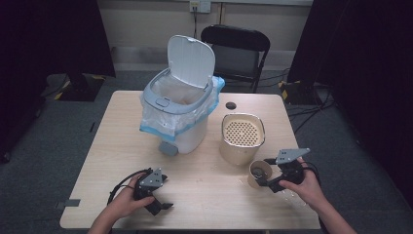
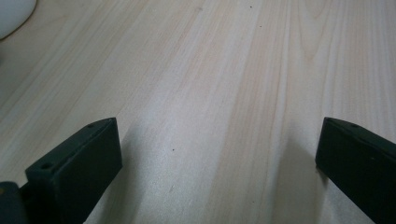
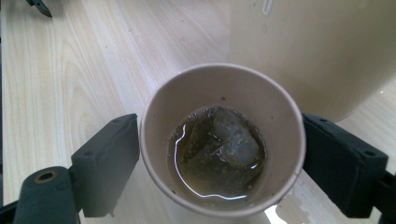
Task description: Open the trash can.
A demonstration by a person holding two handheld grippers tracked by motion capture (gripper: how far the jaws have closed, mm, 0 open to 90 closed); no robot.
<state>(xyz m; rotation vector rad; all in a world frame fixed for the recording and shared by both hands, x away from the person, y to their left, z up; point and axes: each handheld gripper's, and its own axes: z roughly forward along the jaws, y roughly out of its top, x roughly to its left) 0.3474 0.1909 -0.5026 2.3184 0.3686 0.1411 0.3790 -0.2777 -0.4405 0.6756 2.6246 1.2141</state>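
On the pale wooden bench (image 1: 204, 190), a white lidded bin (image 1: 181, 105) stands left of the beige strainer pot (image 1: 242, 138). Just in front of that pot, the brown paper cup (image 3: 223, 140) of tea sits clamped in the right gripper (image 3: 219, 154). The left gripper (image 2: 219, 154) gapes empty.

One paper cup (image 1: 258, 174), one strainer pot (image 1: 242, 138), one lidded bin (image 1: 179, 105), one chair (image 1: 237, 55), two grippers

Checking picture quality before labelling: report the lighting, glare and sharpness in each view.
High view: dim, dark edges, table evenly lit. Left gripper view: sharp wood grain, soft shadows beside the jaws. Right gripper view: glare streaks on the liquid in the paper cup, container behind slightly soft.
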